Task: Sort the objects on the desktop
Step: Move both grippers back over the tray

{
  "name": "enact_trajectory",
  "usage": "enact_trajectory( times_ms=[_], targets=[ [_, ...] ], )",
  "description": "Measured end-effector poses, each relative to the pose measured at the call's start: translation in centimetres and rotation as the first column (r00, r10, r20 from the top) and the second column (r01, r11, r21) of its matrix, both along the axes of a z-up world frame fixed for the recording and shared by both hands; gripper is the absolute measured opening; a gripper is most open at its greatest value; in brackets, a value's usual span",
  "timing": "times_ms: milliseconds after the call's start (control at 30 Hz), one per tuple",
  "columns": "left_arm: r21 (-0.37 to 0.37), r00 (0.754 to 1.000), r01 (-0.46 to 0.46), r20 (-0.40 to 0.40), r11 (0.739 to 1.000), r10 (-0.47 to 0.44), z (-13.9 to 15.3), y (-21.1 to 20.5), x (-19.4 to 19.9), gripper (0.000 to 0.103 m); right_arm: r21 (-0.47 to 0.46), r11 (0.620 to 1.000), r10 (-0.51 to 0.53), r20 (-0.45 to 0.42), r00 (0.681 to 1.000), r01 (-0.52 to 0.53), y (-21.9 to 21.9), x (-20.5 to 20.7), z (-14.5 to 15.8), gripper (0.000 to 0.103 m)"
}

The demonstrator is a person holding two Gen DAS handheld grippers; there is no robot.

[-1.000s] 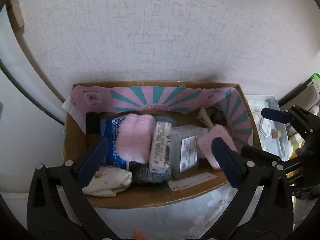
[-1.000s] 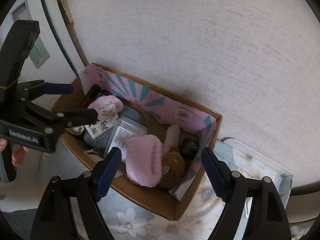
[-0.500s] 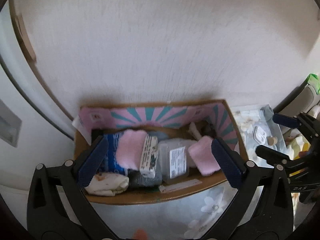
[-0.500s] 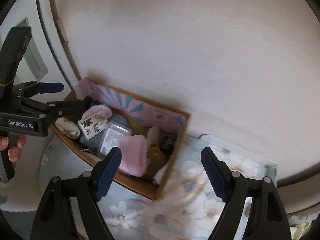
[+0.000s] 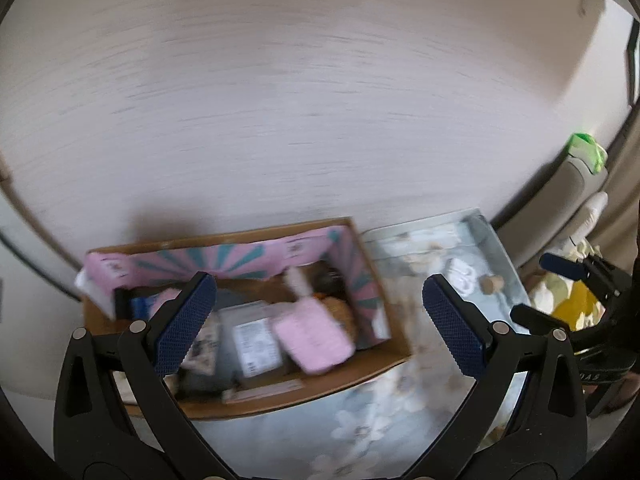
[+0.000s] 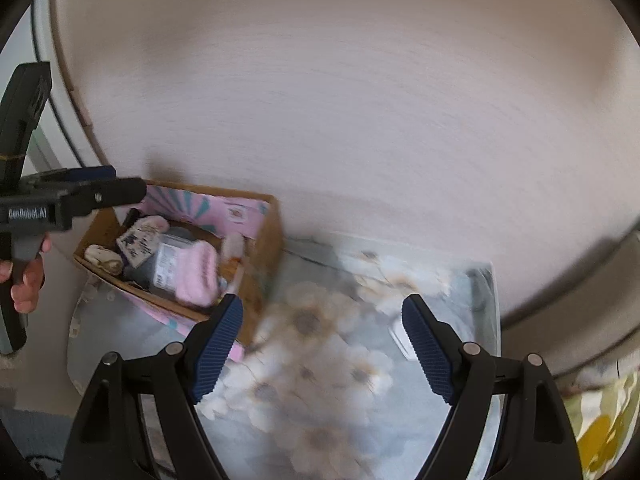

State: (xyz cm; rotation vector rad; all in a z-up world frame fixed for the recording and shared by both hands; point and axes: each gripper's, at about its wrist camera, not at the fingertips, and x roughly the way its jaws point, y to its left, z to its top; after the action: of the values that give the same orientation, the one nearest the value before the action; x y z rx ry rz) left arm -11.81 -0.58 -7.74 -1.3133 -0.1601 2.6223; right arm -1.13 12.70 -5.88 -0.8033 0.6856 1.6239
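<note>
A cardboard box [image 5: 304, 396] with a pink and teal lining stands against the wall on a floral cloth [image 5: 392, 420]. It holds pink socks [image 5: 316, 340], a clear plastic case [image 5: 252, 344], a white sock and other small items. It also shows in the right wrist view [image 6: 268, 240], with the pink sock [image 6: 196, 276]. My left gripper [image 5: 320, 328] is open and empty, above the box's right part. My right gripper [image 6: 320, 352] is open and empty over the floral cloth [image 6: 320, 400], right of the box. Both views are blurred.
A white earbud case [image 5: 460, 276] and a small cork [image 5: 492, 284] lie on the cloth right of the box. A wall rises just behind. A yellow and white heap [image 5: 568, 300] lies at the far right. The left gripper's body [image 6: 36, 208] shows at the left of the right wrist view.
Both grippers have pulled back from the box and swung to the right. The box now looks smaller and sits further left in both views. Both stay open and empty.
</note>
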Motion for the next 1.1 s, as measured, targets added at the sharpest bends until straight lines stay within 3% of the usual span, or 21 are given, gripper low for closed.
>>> enact_trajectory(
  times_ms=[233,367,467,567,700,1000,1100],
  targets=[
    [0.02,0.996,0.089,0.022,0.996,-0.089,-0.7,6.0,-1.2,0.103,0.0,0.993,-0.121,-0.011,0.993,0.121,-3.0,4.7,-1.7,0.079],
    [0.033,0.987,0.15,0.055,0.988,-0.152,-1.8,10.2,-1.9,0.103,0.004,0.973,-0.229,-0.048,0.972,0.229,-5.5,7.2,-3.5,0.079],
    [0.031,0.975,0.204,0.088,0.979,-0.206,-3.4,14.0,-2.4,0.103,-0.004,0.961,-0.278,-0.064,0.958,0.278,-6.9,8.5,-4.9,0.079],
    [0.02,0.961,0.247,0.12,0.969,-0.248,-5.3,17.8,-3.1,0.103,-0.009,0.952,-0.307,-0.028,0.951,0.307,-7.6,9.2,-6.6,0.079],
    [-0.004,0.947,0.285,0.157,0.959,-0.281,-9.2,22.6,-4.7,0.103,-0.021,0.933,-0.359,-0.06,0.931,0.358,-7.9,11.2,-9.7,0.079],
    [-0.071,0.918,0.375,0.169,0.924,-0.36,-16.1,27.3,-5.5,0.101,0.035,0.938,-0.343,-0.039,0.938,0.344,-5.8,13.4,-14.9,0.071],
    [-0.131,0.911,0.401,0.161,0.907,-0.379,-17.3,28.5,-5.4,0.097,0.041,0.949,-0.311,-0.024,0.95,0.312,-4.9,13.6,-15.8,0.059]
  ],
)
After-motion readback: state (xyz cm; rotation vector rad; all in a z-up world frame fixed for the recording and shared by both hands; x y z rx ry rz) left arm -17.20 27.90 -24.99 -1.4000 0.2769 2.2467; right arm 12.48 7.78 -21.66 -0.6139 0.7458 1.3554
